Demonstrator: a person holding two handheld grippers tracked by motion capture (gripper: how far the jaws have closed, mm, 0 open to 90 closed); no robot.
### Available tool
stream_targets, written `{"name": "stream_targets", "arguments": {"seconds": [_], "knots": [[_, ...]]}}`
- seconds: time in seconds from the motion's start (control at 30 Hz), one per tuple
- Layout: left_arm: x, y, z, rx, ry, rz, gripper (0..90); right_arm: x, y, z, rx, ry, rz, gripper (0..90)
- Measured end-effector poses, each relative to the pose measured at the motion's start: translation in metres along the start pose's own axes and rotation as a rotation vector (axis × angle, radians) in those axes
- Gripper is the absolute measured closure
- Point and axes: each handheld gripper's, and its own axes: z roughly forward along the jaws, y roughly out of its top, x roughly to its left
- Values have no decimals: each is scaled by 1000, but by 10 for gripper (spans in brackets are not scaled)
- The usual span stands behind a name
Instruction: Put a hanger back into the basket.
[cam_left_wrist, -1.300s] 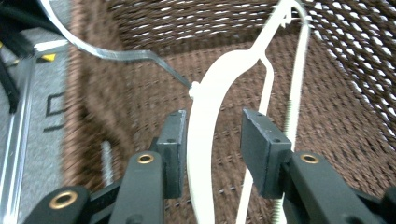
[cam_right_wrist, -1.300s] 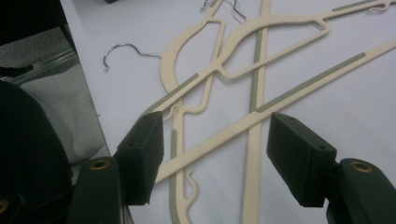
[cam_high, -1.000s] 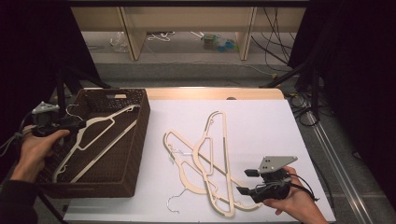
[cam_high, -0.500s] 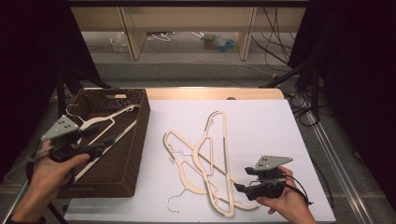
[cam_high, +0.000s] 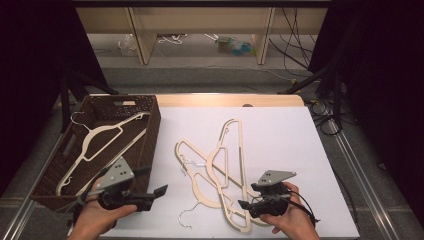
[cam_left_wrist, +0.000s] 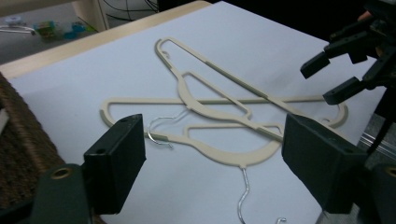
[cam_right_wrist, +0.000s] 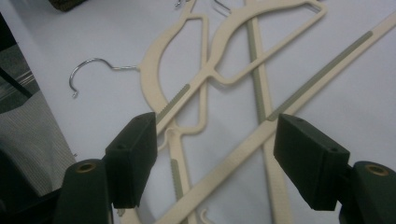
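Cream plastic hangers (cam_high: 220, 165) with metal hooks lie crossed in a pile on the white table top (cam_high: 285, 135). One more cream hanger (cam_high: 100, 137) lies inside the brown wicker basket (cam_high: 155, 125) at the left. My left gripper (cam_high: 156, 182) is open at the basket's near right corner, its jaws towards the pile. In the left gripper view the left gripper (cam_left_wrist: 217, 158) frames the hangers (cam_left_wrist: 210, 109), with nothing between its jaws. My right gripper (cam_high: 247, 196) is open at the pile's near end. In its own view the right gripper (cam_right_wrist: 217, 154) hovers over the hanger bars (cam_right_wrist: 215, 70).
The basket wall (cam_left_wrist: 18, 154) stands just left of my left gripper. A loose hook (cam_right_wrist: 88, 67) reaches towards the table's near edge. Metal rails (cam_high: 350, 160) run along the table's right side. Shelving and cables lie on the floor beyond the far edge.
My left gripper has swung from above the basket's left side to its near right corner and now faces the hanger pile. The right gripper has barely shifted.
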Motion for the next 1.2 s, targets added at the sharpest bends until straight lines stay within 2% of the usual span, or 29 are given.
{"name": "stream_targets", "arguments": {"seconds": [0.03, 0.07, 0.1, 0.13, 0.17, 0.3, 0.4, 0.47, 0.5, 0.53, 0.6, 0.63, 0.7, 0.73, 0.8, 0.87, 0.93, 0.97, 1.0, 1.03, 1.07, 1.1, 1.13, 1.17, 1.2], "knots": [[-2, -3, 2, 3, -2, 7, 209, 2, 0, 1, 3, 3, 3, 314], [-4, -5, 3, 4, -6, 24, 208, 4, 0, 4, -17, -7, 1, 314], [-7, -7, 5, 9, -5, 18, 206, 5, 1, 4, 3, -3, -3, 314], [-8, -10, 6, 7, -12, 20, 206, 6, 0, 5, -11, -3, 0, 314], [-11, -13, 8, 6, -19, 19, 203, 6, 0, 5, 5, 3, -5, 313], [-15, -23, 13, -3, -30, 56, 191, 7, -1, 7, -6, 5, 2, 307], [-16, -31, 17, -9, -33, 59, 184, 7, -2, 7, -18, 1, 9, 295], [-16, -35, 18, -13, -28, 43, 181, 8, -2, 7, -16, 2, 7, 290], [-16, -37, 18, -16, -23, 49, 180, 8, -3, 10, -38, -11, 9, 286], [-16, -38, 18, -18, -19, 51, 179, 8, -3, 9, -15, 0, 9, 283], [-15, -40, 17, -20, -22, 46, 178, 9, -3, 11, -30, -11, 6, 283], [-16, -40, 17, -27, -22, 39, 178, 10, -3, 10, -8, -5, 6, 283], [-15, -41, 16, -27, -21, 47, 178, 11, -2, 12, -29, -10, 7, 282], [-14, -41, 17, -30, -29, 52, 177, 11, -1, 11, -9, -3, 3, 283], [-16, -42, 17, -33, -25, 33, 177, 13, 0, 14, -23, -6, -1, 283], [-16, -42, 17, -32, -25, 34, 177, 15, 2, 15, 1, 3, -7, 283], [-16, -42, 16, -26, -19, 35, 177, 18, 5, 22, -3, -6, -20, 293], [-16, -43, 16, -24, -19, 35, 176, 19, 8, 23, 18, 1, -27, 305], [-16, -43, 16, -20, -18, 36, 177, 21, 10, 27, 16, -3, -18, 315], [-16, -44, 16, -23, -19, 32, 177, 21, 13, 29, 46, 5, -18, 324], [-17, -44, 16, -24, -21, 27, 177, 22, 16, 35, 53, -1, -21, 338], [-17, -45, 16, -26, -23, 32, 177, 21, 18, 40, 51, -4, -43, 354], [-16, -45, 16, -23, -25, 56, 176, 22, 20, 44, 69, 0, -37, 367], [-16, -46, 15, -24, -24, 55, 177, 22, 23, 49, 71, -4, -46, 376], [-17, -46, 16, -32, -32, 37, 177, 23, 26, 52, 88, -1, -36, 386]]}}
